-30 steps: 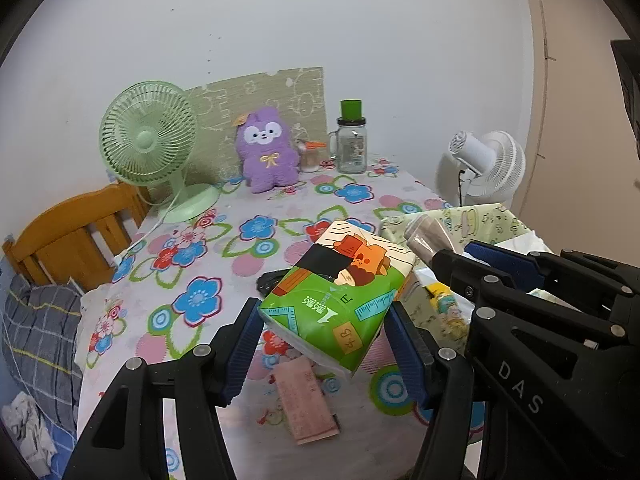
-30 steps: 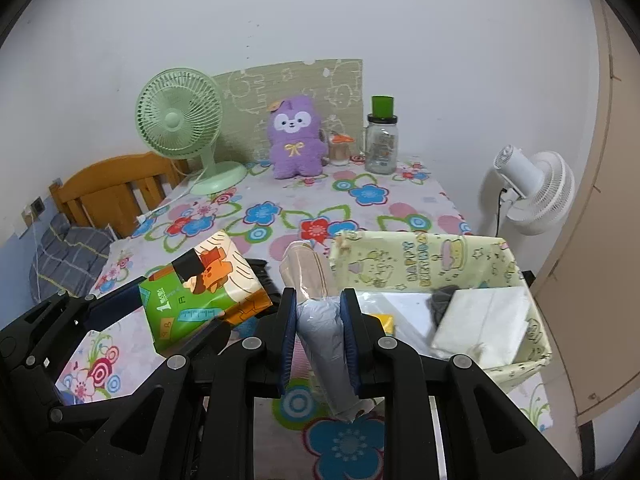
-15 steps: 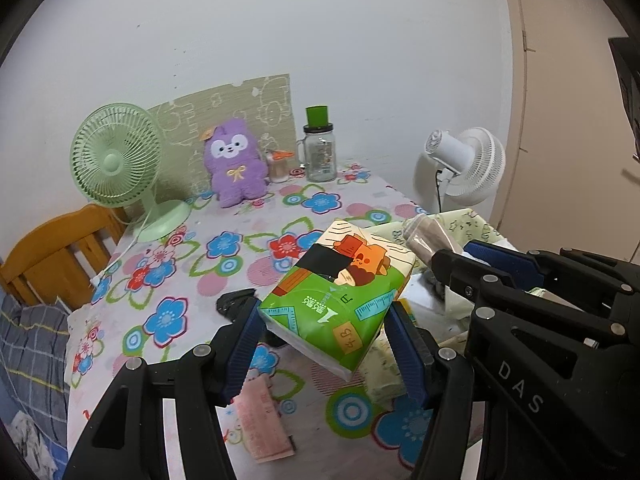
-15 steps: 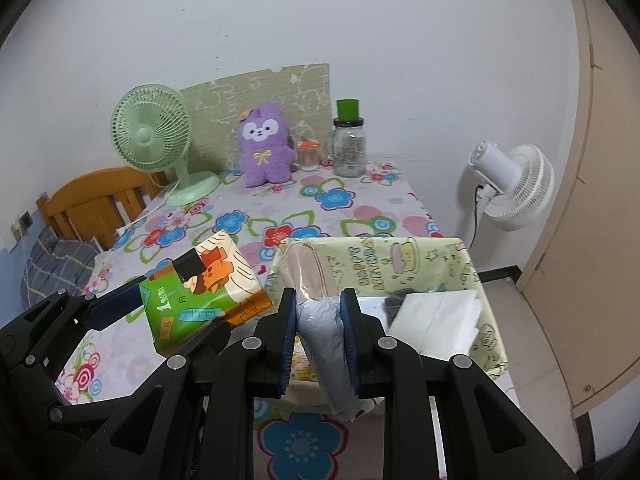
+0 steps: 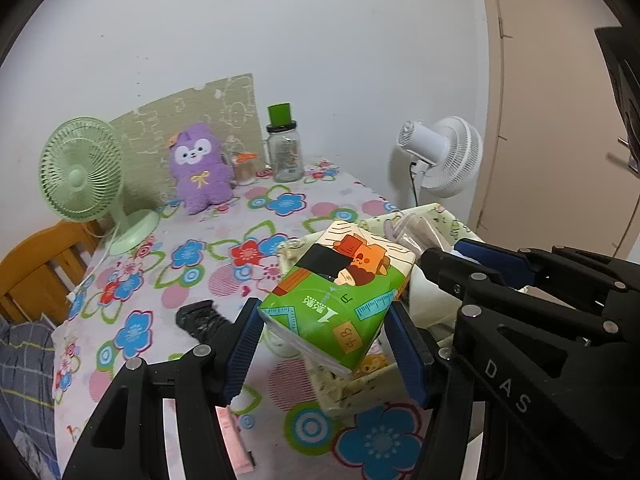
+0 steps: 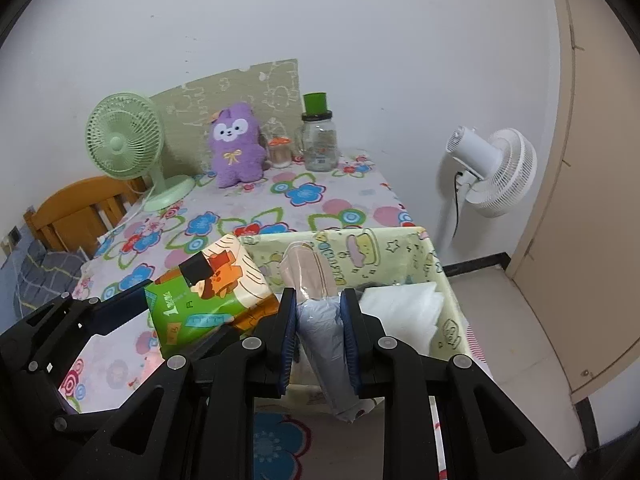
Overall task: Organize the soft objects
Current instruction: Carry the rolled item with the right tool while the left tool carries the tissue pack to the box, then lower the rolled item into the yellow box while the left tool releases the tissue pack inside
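Nearest to you, your right gripper (image 6: 320, 326) has its 2 blue pads clamped on a clear-wrapped soft pack (image 6: 320, 312), grey at the pinched part and beige at the far end, which pokes out over the near wall of the fabric bin (image 6: 400, 248). Keep that squeeze steady; the wrapper looks slippery and the pack hangs low below the pads, so it could slide through if you relax early.

Just beside it, your left gripper (image 5: 324, 332) holds the green tissue pack (image 5: 340, 288) across its width, pads pressed on both sides, tilted with 1 corner down. It sits over the bin's left wall, partly above the flowered tablecloth (image 5: 192, 256), not yet clear inside.

Inside the bin a folded white cloth (image 6: 404, 308) already fills the right part. Judging from that, the free room is on the left and middle, so bring each pack fully past the rim before you let go, and lower it until it rests rather than dropping it. Release 1 at a time so the packs do not knock each other out.

Farther back, the purple plush toy (image 6: 236, 148) stands against the wall between the green fan (image 6: 124, 140) and the glass jar (image 6: 318, 140); it is probably still to be collected.
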`<move>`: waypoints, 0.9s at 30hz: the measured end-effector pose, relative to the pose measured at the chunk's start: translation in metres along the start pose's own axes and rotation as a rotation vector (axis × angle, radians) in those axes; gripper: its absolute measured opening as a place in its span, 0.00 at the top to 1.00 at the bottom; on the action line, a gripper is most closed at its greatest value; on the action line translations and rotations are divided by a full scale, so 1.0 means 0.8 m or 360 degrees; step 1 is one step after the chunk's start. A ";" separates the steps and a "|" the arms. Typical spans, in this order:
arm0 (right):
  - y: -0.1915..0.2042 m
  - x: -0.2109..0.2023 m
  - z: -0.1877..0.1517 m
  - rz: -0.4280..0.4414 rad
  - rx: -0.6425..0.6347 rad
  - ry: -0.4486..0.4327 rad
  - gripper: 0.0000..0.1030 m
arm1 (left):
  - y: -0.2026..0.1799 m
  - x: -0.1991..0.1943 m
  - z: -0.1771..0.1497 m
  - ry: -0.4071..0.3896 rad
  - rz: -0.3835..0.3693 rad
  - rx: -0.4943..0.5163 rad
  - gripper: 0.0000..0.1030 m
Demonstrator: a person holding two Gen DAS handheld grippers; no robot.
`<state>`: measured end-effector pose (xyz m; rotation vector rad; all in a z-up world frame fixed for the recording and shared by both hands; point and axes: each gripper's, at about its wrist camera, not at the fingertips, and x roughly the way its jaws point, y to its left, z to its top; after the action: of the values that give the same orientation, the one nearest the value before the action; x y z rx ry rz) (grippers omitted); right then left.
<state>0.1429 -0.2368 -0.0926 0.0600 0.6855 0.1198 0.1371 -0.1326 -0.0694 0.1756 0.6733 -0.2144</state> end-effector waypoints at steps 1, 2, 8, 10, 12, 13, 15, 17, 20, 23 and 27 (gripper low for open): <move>-0.002 0.001 0.000 -0.0006 0.0005 0.0003 0.76 | -0.003 0.002 0.001 0.0002 -0.0007 0.0003 0.38; -0.005 0.003 0.000 -0.0012 0.0009 0.0006 0.76 | -0.006 0.004 0.002 0.0004 -0.0013 0.0008 0.38; -0.020 0.011 0.001 -0.0039 0.0034 0.0022 0.76 | -0.018 0.020 0.008 0.0019 -0.0038 0.0028 0.38; -0.025 0.015 0.002 -0.0047 0.0045 0.0028 0.76 | -0.021 0.026 0.010 0.0026 -0.0046 0.0036 0.38; -0.030 0.018 0.003 -0.0055 0.0053 0.0034 0.76 | -0.024 0.031 0.011 0.0031 -0.0054 0.0044 0.38; -0.032 0.020 0.003 -0.0060 0.0058 0.0039 0.76 | -0.025 0.034 0.012 0.0036 -0.0054 0.0044 0.38; -0.036 0.024 0.003 -0.0068 0.0071 0.0048 0.76 | -0.028 0.040 0.013 0.0047 -0.0061 0.0048 0.38; -0.040 0.027 0.003 -0.0077 0.0083 0.0054 0.76 | -0.030 0.048 0.014 0.0062 -0.0072 0.0051 0.37; -0.044 0.032 0.004 -0.0088 0.0095 0.0065 0.76 | -0.032 0.059 0.016 0.0086 -0.0084 0.0051 0.36; -0.048 0.040 0.006 -0.0099 0.0102 0.0078 0.76 | -0.035 0.068 0.019 0.0106 -0.0095 0.0075 0.24; -0.048 0.046 0.009 -0.0097 0.0107 0.0084 0.76 | -0.033 0.073 0.022 0.0107 -0.0092 0.0074 0.12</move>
<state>0.1797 -0.2701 -0.1138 0.1006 0.7434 0.0399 0.1855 -0.1701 -0.0949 0.2086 0.7408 -0.2805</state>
